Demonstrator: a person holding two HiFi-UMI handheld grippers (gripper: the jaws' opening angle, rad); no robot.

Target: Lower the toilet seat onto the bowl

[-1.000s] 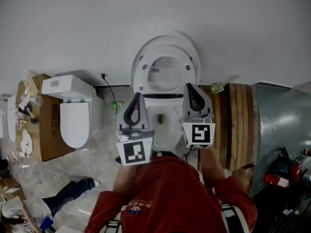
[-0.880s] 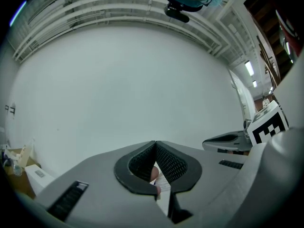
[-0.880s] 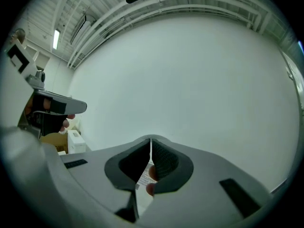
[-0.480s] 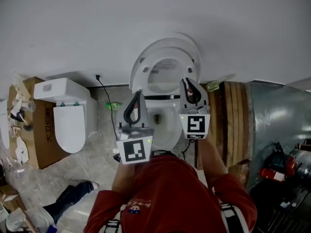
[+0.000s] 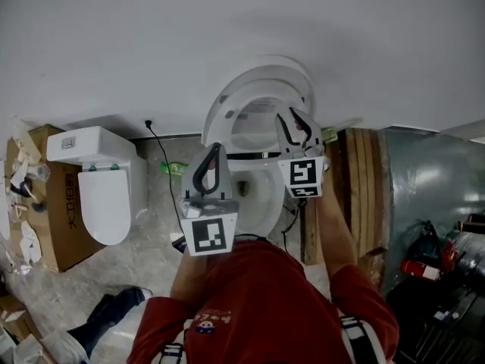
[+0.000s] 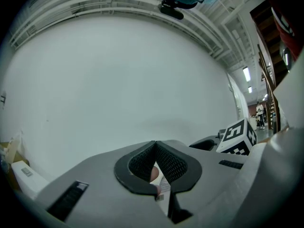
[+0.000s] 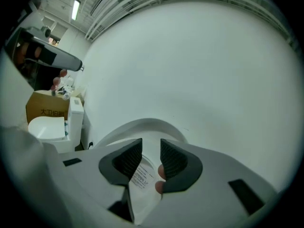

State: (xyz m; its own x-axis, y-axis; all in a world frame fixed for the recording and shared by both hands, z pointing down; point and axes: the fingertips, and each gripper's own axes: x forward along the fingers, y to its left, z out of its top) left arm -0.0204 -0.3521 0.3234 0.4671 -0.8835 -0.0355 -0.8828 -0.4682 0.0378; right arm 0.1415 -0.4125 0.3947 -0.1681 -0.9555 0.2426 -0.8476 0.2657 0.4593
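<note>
The toilet seat [image 5: 217, 120] stands raised upright behind the bowl [image 5: 261, 203], with the right claw [image 5: 297, 121] before its right rim, its jaws just opening to a narrow gap and gripping nothing, and the left claw [image 5: 215, 152] closed and empty over the bowl's left side.

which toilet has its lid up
The toilet straight ahead: its lid and seat stand raised against the wall. The left toilet, beside the box, is shut.

Raised seat [image 5: 226, 111] backs onto the wall [image 5: 227, 29]. Wooden boards [image 5: 367, 184] block the bowl's [image 5: 267, 205] right side; floor [image 5: 155, 207] on its left is passable.
</note>
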